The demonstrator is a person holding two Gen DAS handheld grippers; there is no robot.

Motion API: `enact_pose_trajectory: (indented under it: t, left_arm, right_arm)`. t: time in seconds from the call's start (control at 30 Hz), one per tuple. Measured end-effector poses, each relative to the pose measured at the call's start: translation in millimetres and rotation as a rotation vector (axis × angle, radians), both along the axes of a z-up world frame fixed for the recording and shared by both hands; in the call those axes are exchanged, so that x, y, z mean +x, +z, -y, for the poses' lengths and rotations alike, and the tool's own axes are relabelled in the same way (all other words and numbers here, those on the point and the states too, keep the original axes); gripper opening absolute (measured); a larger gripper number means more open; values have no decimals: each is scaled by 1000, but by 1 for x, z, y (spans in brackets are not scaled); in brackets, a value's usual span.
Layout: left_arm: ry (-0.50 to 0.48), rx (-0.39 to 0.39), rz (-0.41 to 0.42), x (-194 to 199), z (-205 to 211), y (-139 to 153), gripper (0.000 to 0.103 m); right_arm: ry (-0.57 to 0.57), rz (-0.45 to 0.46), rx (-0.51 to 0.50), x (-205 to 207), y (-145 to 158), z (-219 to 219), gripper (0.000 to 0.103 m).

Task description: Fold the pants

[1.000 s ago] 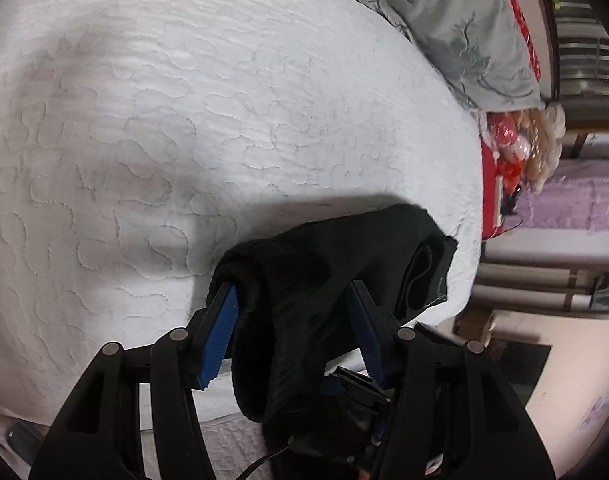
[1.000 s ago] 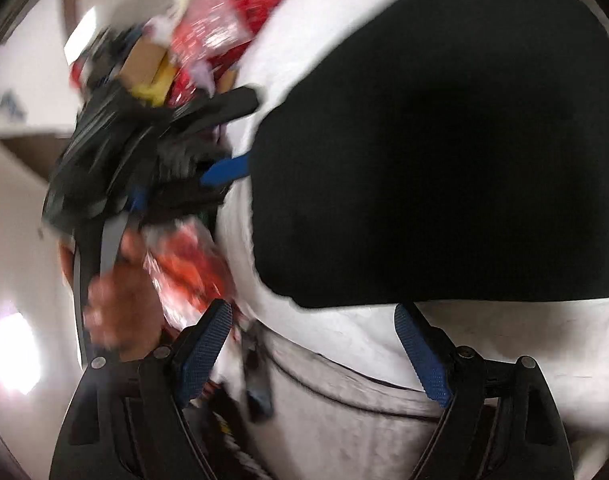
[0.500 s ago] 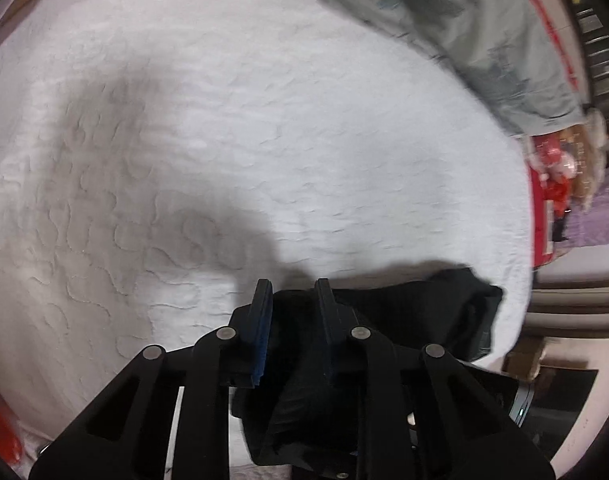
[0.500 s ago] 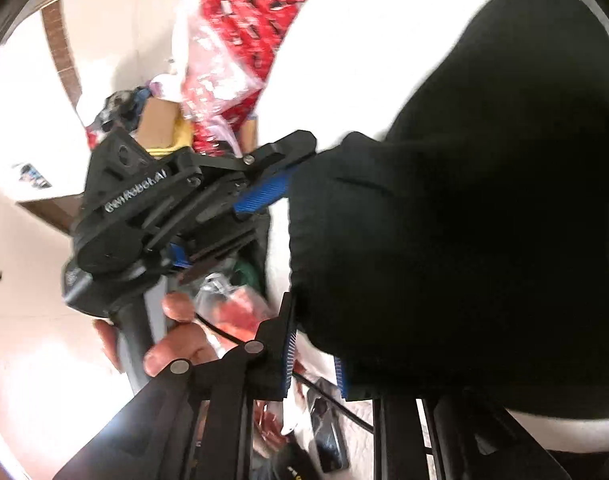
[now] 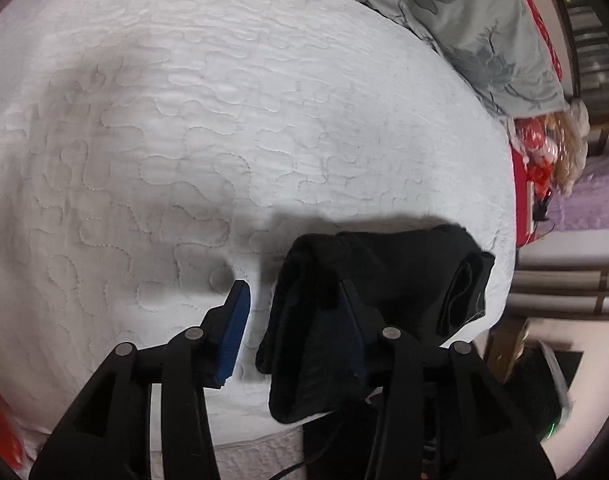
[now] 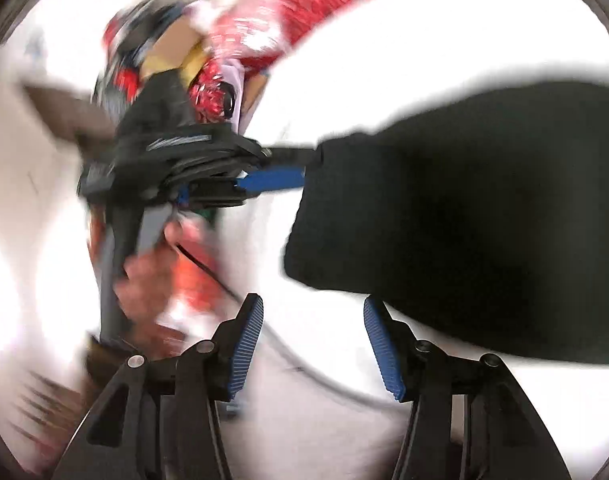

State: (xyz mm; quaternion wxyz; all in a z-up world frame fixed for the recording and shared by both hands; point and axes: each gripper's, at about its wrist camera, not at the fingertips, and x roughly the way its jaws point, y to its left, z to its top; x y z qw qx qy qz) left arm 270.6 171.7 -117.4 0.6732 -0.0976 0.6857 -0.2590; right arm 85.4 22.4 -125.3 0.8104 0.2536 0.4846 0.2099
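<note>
— Black pants (image 5: pixel 376 280) sit bundled at the bed's (image 5: pixel 224 120) near edge; left tongs (image 5: pixel 292 320) are opening, cloth draped over one finger.
— Right tongs (image 6: pixel 312 336) opening, empty. That snag could drag the fold apart.

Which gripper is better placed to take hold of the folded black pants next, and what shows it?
Left. The left gripper straddles the near edge of the black pants, jaws opening. The right gripper is empty, beside the pants.
</note>
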Motion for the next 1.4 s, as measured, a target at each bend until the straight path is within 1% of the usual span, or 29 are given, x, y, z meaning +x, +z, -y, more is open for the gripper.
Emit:
enact_pose_trajectory:
  t: [0.03, 0.07, 0.1, 0.13, 0.17, 0.2, 0.27, 0.3, 0.33, 0.4, 0.43, 0.47, 0.5, 0.57, 0.6, 0.67, 0.7, 0.73, 0.77, 0.83, 0.87, 0.9, 0.97, 1.07, 1.13, 1.17, 1.23, 1.4]
  left_arm:
    - [9, -16, -15, 2, -2, -2, 43]
    - [18, -31, -30, 3, -2, -4, 43]
    - [18, -43, -42, 4, 0, -5, 44]
    - [12, -49, -53, 5, 1, -7, 48]
    - [1, -45, -63, 5, 2, -9, 51]
    - [-8, -35, -67, 5, 4, -10, 52]
    - [-28, -30, -70, 6, 7, -12, 52]
    - [-38, -32, -73, 8, 8, -12, 52]
    - [-47, -33, -79, 10, 9, -13, 52]
    - [-67, -44, -101, 15, 13, -17, 56]
    - [-73, -48, -109, 16, 14, -18, 60]
    - [-85, -52, -119, 19, 17, -19, 63]
    - [-97, -52, -122, 21, 20, -19, 64]
    - [-122, -46, -126, 22, 25, -19, 68]
    - [-138, -43, -125, 23, 29, -18, 68]
    - [-174, -37, -113, 21, 35, -17, 68]
    - [-187, -34, -109, 20, 38, -17, 68]
    - [-194, -25, -107, 18, 40, -18, 67]
    - [-191, -18, -105, 17, 41, -18, 65]
    - [-172, -1, -97, 14, 42, -18, 52]
    - [-147, 10, -87, 14, 39, -18, 43]
    - [-120, 2, -88, 15, 35, -17, 39]
    - [-37, -59, -121, 14, 23, -19, 30]
    - [66, -141, -163, 9, 11, -17, 24]
    - [129, -199, -185, 3, 8, -13, 23]
    - [161, -236, -200, -1, 7, -11, 22]
    - [196, -284, -221, -7, 9, -7, 22]
    - [239, -319, -238, -21, 27, 7, 22]
  right_arm:
    - [17, 58, -100, -2, 7, -2, 60]
    - [57, 138, -258, -5, 15, -15, 63]
    - [87, 176, -342, -7, 17, -24, 64]
    - [123, 211, -413, -11, 16, -35, 64]
    - [165, 252, -491, -14, 14, -48, 63]
    - [190, 281, -552, -14, 10, -56, 63]
    - [241, 325, -642, -20, 3, -71, 63]
    - [257, 341, -680, -16, -1, -81, 63]
    - [268, 362, -723, -20, -5, -87, 64]
    - [295, 410, -838, -14, -14, -106, 65]
    - [308, 418, -872, -17, -18, -113, 65]
    - [311, 421, -896, -6, -20, -118, 65]
    - [308, 429, -934, -5, -24, -124, 65]
    - [288, 435, -964, 0, -29, -130, 65]
    - [282, 436, -976, 1, -31, -132, 65]
    - [276, 427, -994, 8, -36, -135, 64]
    - [272, 423, -997, 11, -38, -135, 62]
    - [270, 415, -992, 14, -39, -134, 62]
    - [264, 414, -983, 17, -39, -132, 60]
    - [259, 409, -961, 21, -37, -130, 50]
    - [257, 405, -949, 22, -36, -127, 45]
    - [259, 398, -923, 23, -34, -122, 40]
    - [257, 393, -891, 25, -28, -114, 32]
    - [232, 387, -818, 25, -16, -99, 25]
    - [198, 374, -742, 24, -5, -84, 23]
    - [189, 373, -723, 25, -1, -80, 23]
    - [157, 367, -654, 21, 10, -62, 23]
    - [90, 342, -524, 21, 30, -29, 22]
